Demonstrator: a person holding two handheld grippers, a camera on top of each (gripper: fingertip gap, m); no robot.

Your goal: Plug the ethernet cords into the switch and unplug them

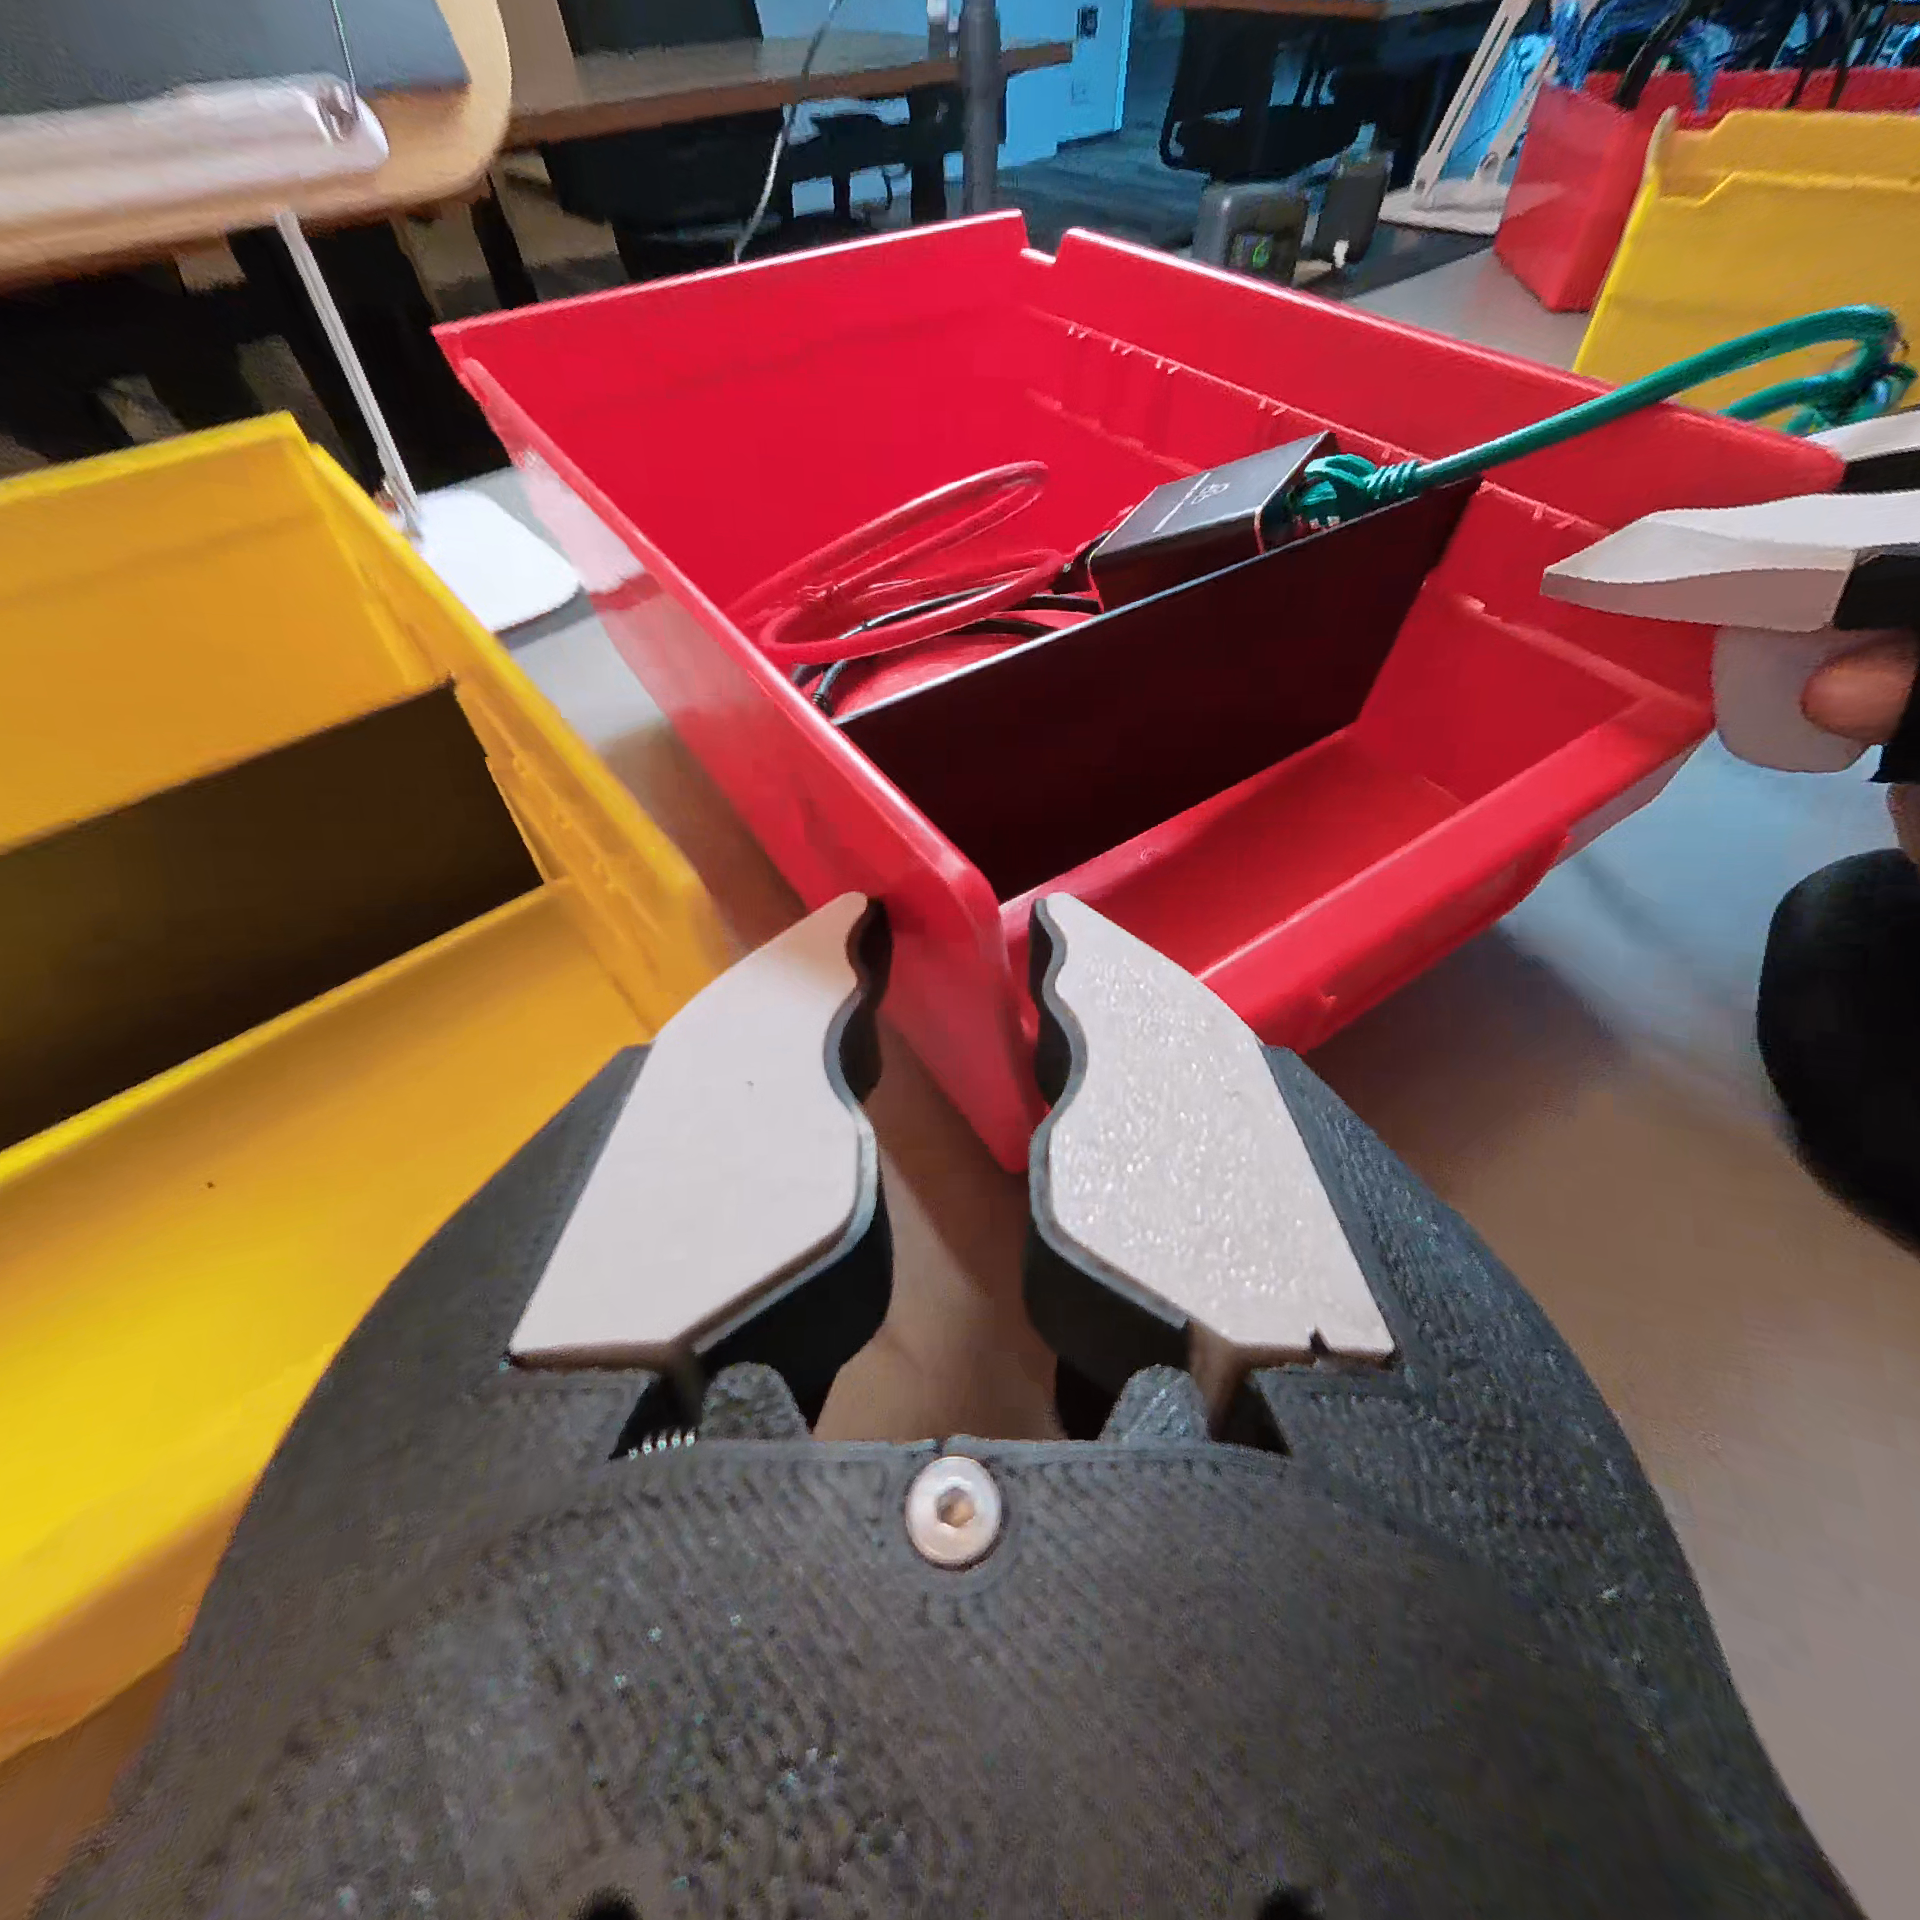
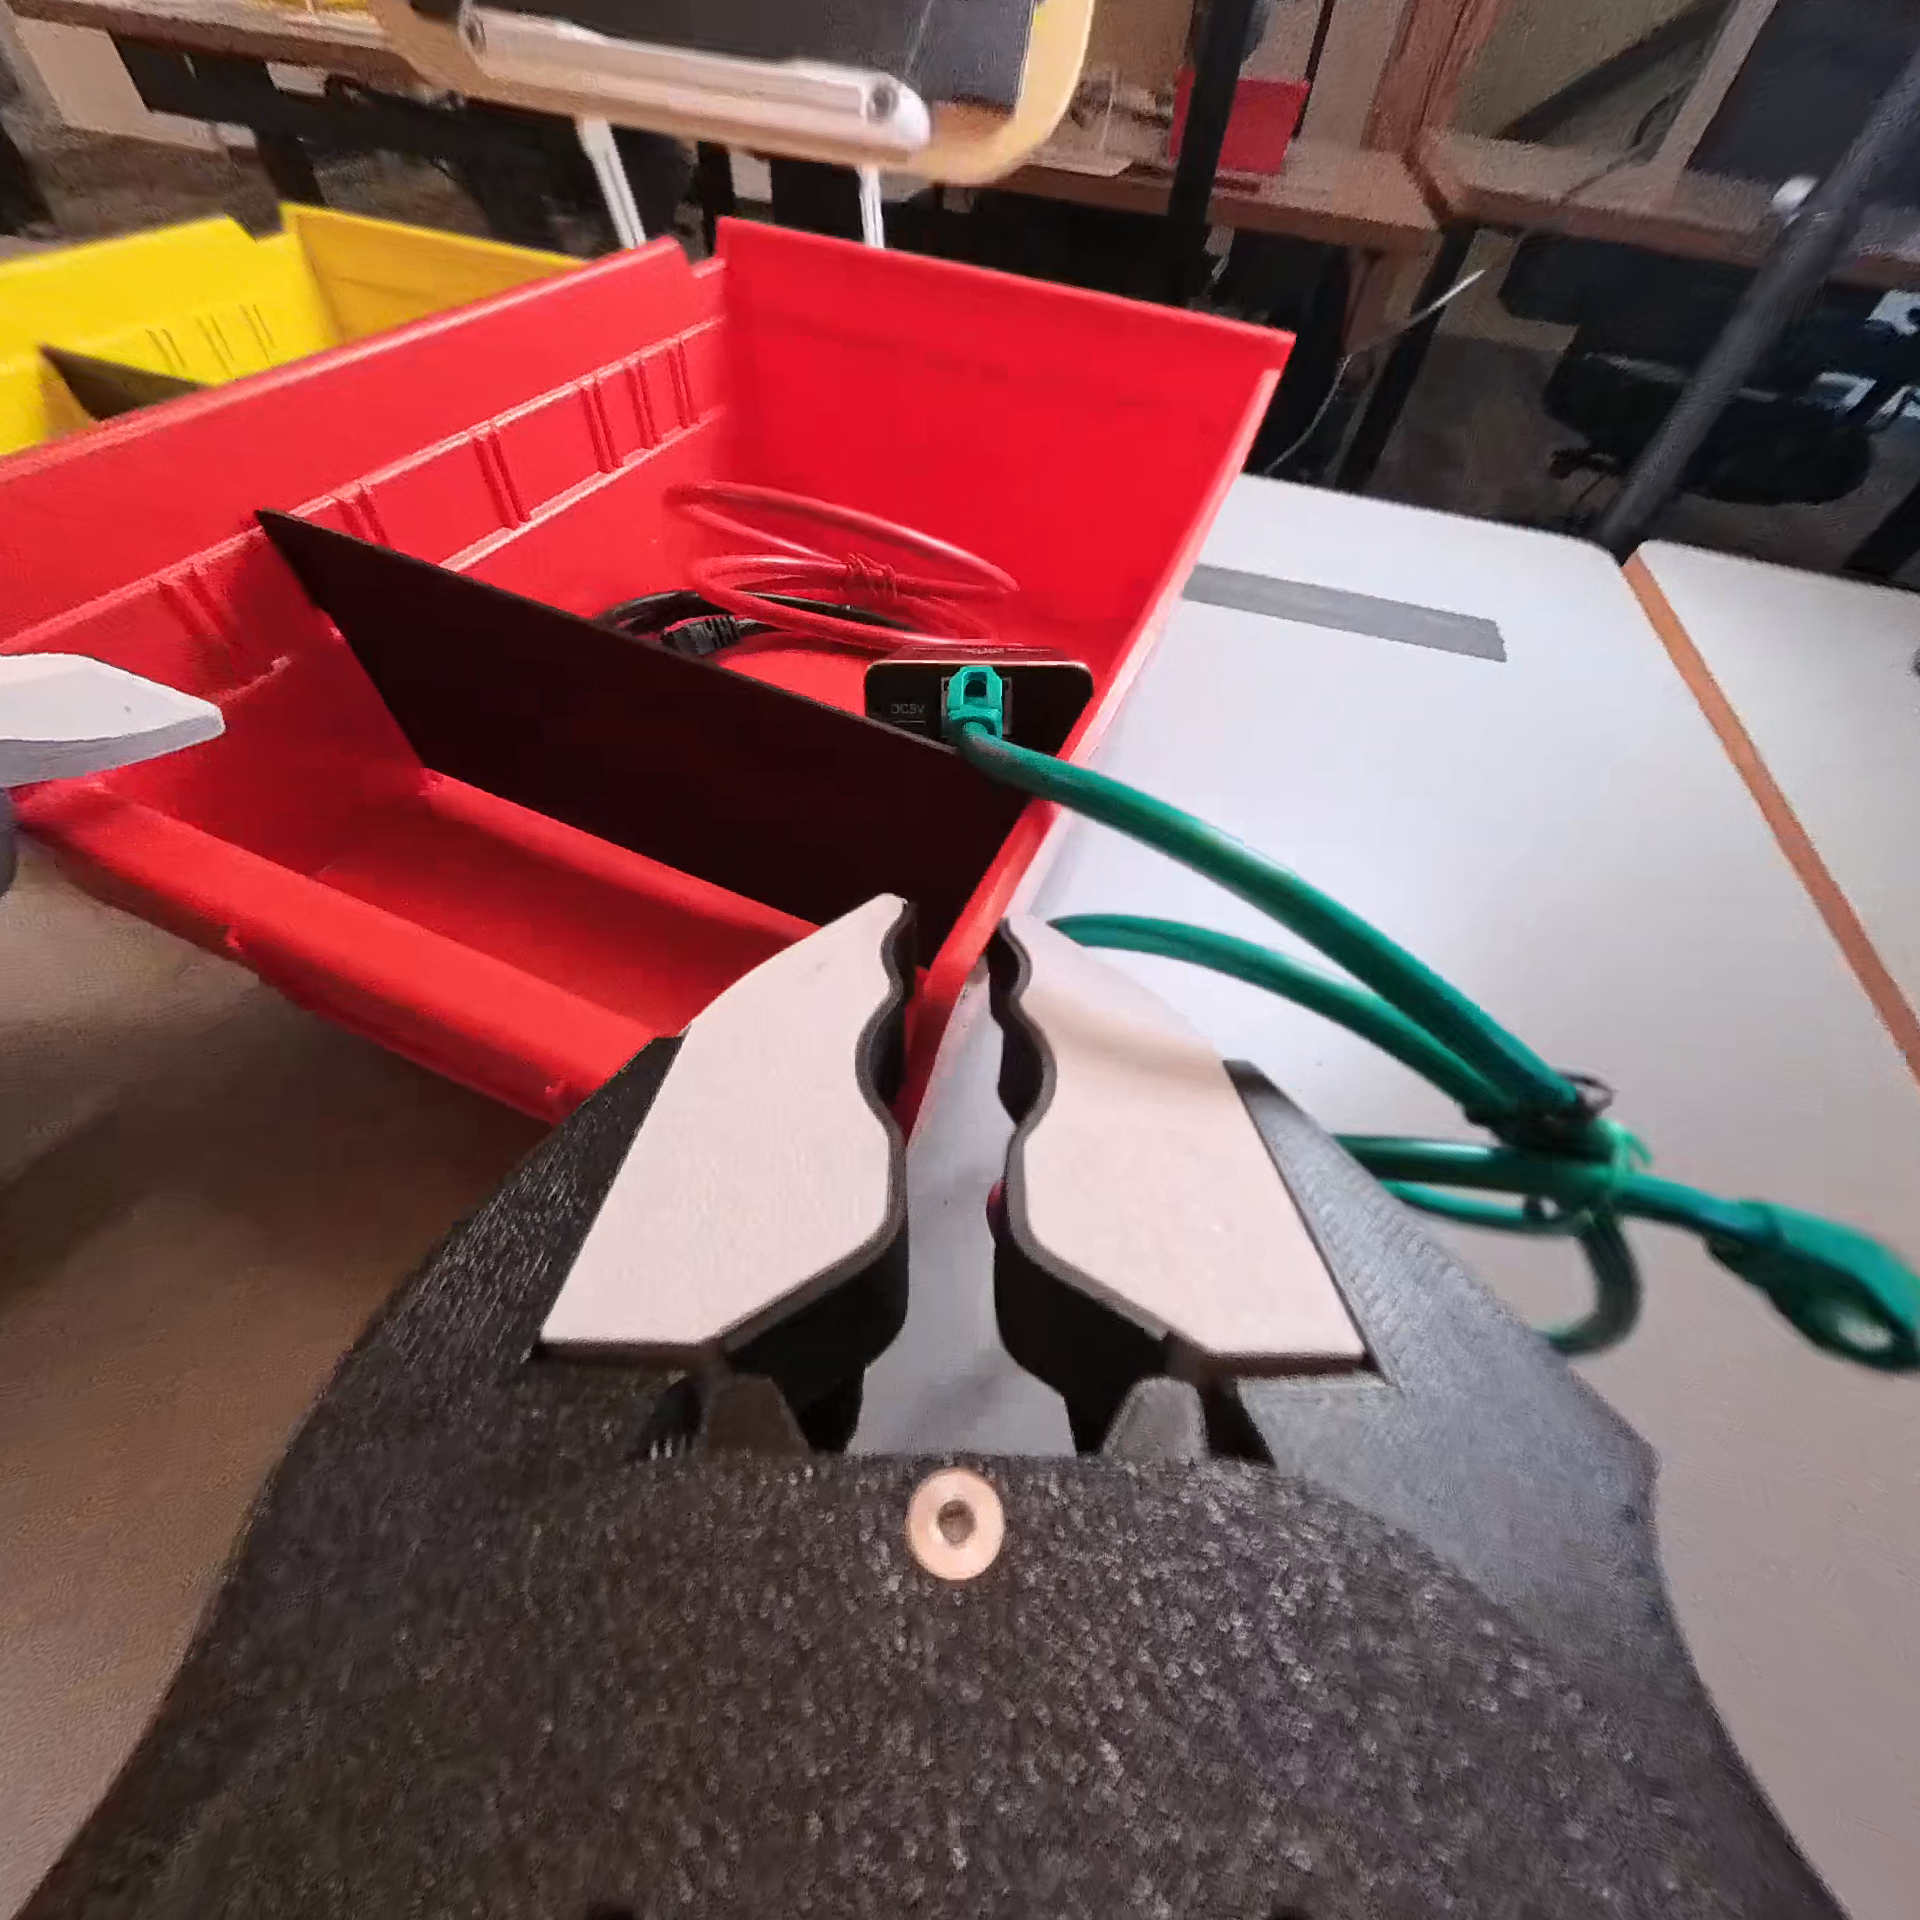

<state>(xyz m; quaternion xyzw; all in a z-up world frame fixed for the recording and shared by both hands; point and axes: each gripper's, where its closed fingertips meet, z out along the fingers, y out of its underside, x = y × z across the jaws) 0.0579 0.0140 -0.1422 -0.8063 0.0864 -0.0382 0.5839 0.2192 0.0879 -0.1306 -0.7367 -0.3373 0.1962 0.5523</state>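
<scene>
While both tongs sit narrowly parted and empty, left tongs [image 1: 956, 997] and right tongs [image 2: 951, 997] at the red bin's [image 2: 1091, 364] near corners, note the green cord [image 2: 1247, 883] is plugged into the black switch [image 2: 1039, 686] behind the bin's divider. You'd pinch the stiff plug [image 2: 975, 704], not the floppy cable; the switch looks light and may lift.

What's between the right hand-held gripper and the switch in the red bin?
In the right wrist view, the black divider and the red bin's side wall lie between the right hand-held gripper and the switch.
</scene>
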